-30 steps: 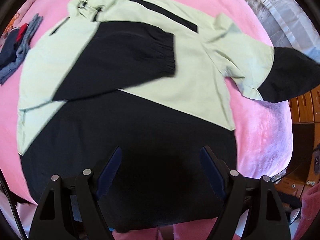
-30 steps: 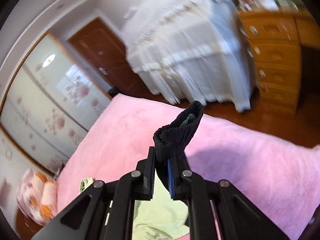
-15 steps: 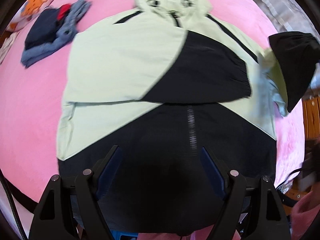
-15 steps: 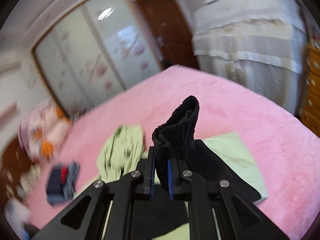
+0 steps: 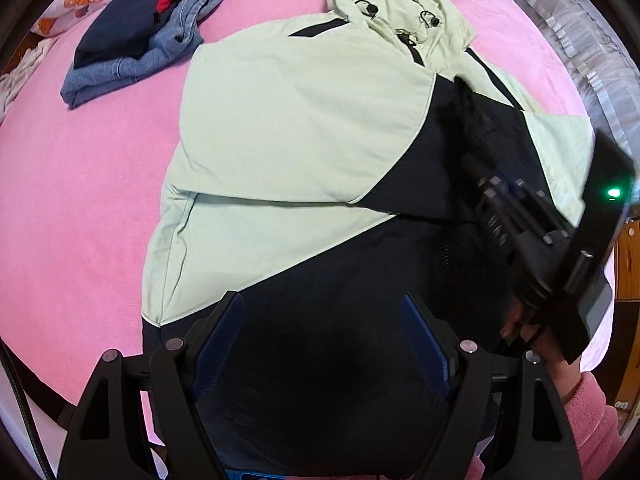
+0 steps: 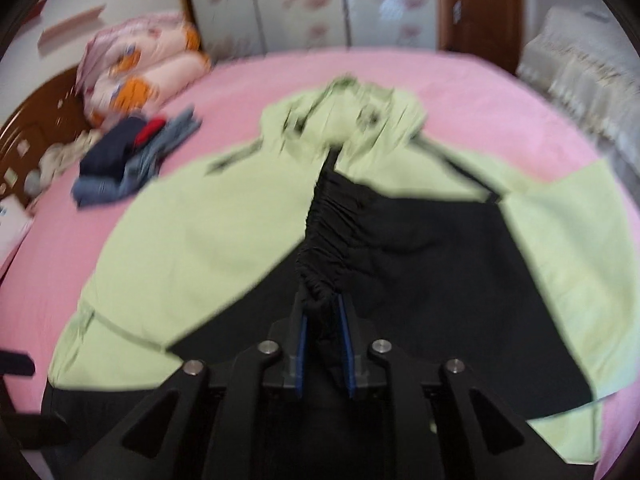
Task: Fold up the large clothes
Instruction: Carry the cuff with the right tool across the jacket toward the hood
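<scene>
With one sleeve laid over the jacket (image 5: 288, 128) chest, the right claw (image 6: 323, 350) pinches the other sleeve's cuff (image 6: 326, 236) above it, the left claw (image 5: 320, 344) spread empty; body folds remain.

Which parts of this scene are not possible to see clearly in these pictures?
- Hem of the green-and-black hooded jacket: left wrist view, hidden behind the open left claw.
- Hood toggles: right wrist view, motion blur.
- Black elastic sleeve cuff: its end is hidden inside the shut right claw.
- Folded blue clothes pile: items indistinct.

Bright, even light; the left wrist view is sharp, the right perhaps motion-blurred, both bowed at the edges.
</scene>
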The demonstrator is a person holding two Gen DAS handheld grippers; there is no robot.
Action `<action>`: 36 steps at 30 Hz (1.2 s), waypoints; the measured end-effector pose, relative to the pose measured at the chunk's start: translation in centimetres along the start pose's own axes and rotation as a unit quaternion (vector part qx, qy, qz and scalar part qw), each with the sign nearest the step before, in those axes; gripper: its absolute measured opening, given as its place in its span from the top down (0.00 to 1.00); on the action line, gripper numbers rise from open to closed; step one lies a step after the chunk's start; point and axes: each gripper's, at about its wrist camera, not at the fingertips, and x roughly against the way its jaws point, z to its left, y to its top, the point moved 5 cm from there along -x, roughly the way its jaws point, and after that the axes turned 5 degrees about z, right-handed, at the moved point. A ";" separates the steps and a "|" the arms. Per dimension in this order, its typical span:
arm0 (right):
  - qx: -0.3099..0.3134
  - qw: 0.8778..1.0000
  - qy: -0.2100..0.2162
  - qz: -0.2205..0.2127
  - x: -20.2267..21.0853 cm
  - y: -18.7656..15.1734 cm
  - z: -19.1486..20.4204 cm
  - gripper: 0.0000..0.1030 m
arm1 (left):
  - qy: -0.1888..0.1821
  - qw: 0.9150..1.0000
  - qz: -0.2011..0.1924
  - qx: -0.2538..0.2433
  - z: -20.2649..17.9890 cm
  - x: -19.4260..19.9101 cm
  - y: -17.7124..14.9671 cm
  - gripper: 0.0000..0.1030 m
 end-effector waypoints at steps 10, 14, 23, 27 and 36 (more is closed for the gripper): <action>-0.002 1.000 0.013 0.027 2.6 -1.2 -2.9 0.61 | -0.043 0.999 -0.027 0.004 -3.5 -0.8 2.3 0.23; -0.021 0.999 0.016 0.028 4.4 -2.5 -5.5 0.61 | -0.109 0.993 -0.040 0.038 -6.0 -1.4 3.1 0.23; -0.085 0.992 0.056 0.073 7.7 -6.4 -11.9 0.59 | -0.170 0.981 -0.044 0.084 -12.4 -4.3 4.0 0.23; -0.076 0.991 0.070 0.089 8.6 -7.6 -13.8 0.59 | -0.159 0.981 -0.049 0.103 -13.5 -5.7 4.2 0.23; -0.057 0.989 0.094 0.098 8.7 -8.1 -16.6 0.59 | -0.128 0.971 -0.099 0.179 -12.1 -8.6 5.9 0.35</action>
